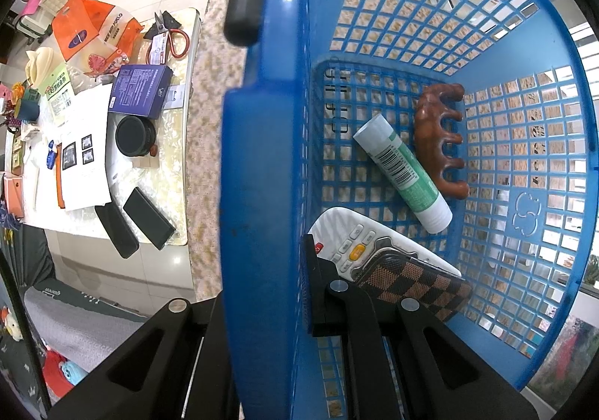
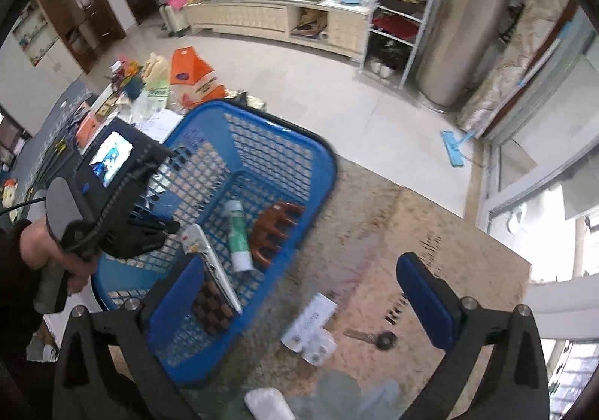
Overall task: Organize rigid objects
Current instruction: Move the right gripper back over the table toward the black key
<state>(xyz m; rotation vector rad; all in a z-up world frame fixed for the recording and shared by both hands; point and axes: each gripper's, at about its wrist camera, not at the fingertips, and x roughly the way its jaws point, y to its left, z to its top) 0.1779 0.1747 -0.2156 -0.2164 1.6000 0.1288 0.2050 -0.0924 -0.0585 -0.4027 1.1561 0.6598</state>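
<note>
- We see the blue basket (image 2: pixel 262 143) on the speckled stone table (image 2: pixel 411 233); left gripper (image 1: pixel 269 120) jaws clamped on its rim
- Right gripper (image 2: pixel 303 285) jaws apart, above the table
- Behind: tiled floor (image 2: pixel 318 83); cream cabinet (image 2: pixel 277 19)

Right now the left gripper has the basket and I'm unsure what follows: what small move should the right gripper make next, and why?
Probably lower the open right gripper toward the white rectangular pack on the speckled stone counter. It lies loose beside the blue plastic lattice basket, whose rim the left gripper grips, and the right fingers are empty.
</note>
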